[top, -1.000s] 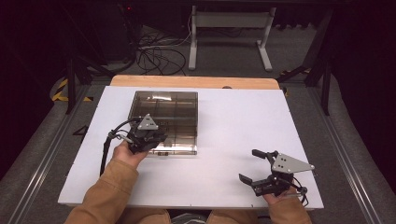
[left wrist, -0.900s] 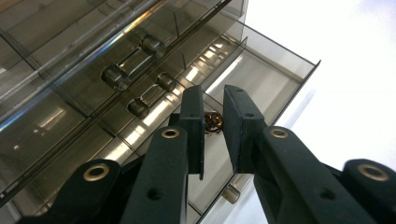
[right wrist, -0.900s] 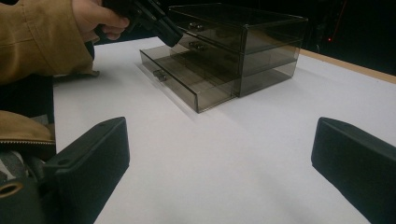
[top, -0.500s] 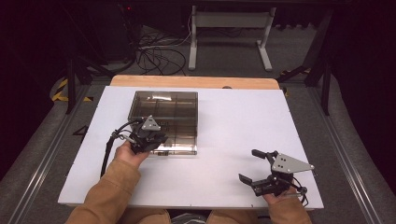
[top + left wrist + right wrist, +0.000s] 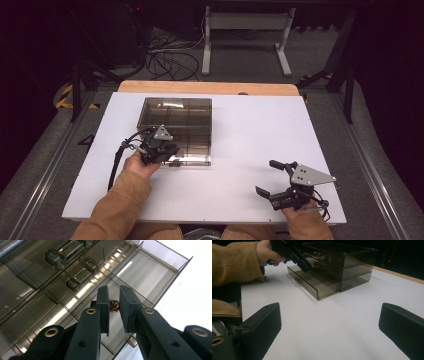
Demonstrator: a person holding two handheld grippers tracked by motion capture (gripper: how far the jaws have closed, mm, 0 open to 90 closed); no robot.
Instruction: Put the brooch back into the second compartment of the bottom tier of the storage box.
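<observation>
A smoky see-through drawer box (image 5: 175, 117) stands on the white table (image 5: 250, 130), left of the middle. Its bottom drawer (image 5: 312, 286) is pulled out toward the person. My left gripper (image 5: 171, 151) points down over that open drawer (image 5: 142, 275). Its pads are shut on a small brown, shiny bead (image 5: 114, 305), held just above a drawer compartment. The right gripper view shows the same left gripper (image 5: 305, 267) tilted into the drawer. My right gripper (image 5: 266, 177) rests near the table's front right edge. It stands wide open with nothing between its pads (image 5: 262, 322).
Round knobs (image 5: 72, 284) of the upper, closed drawers sit above the held bead. A wooden strip (image 5: 210, 88) borders the table's far edge. Cables and a metal stand (image 5: 245, 30) lie on the floor beyond. Bare white tabletop stretches between the box and my right gripper.
</observation>
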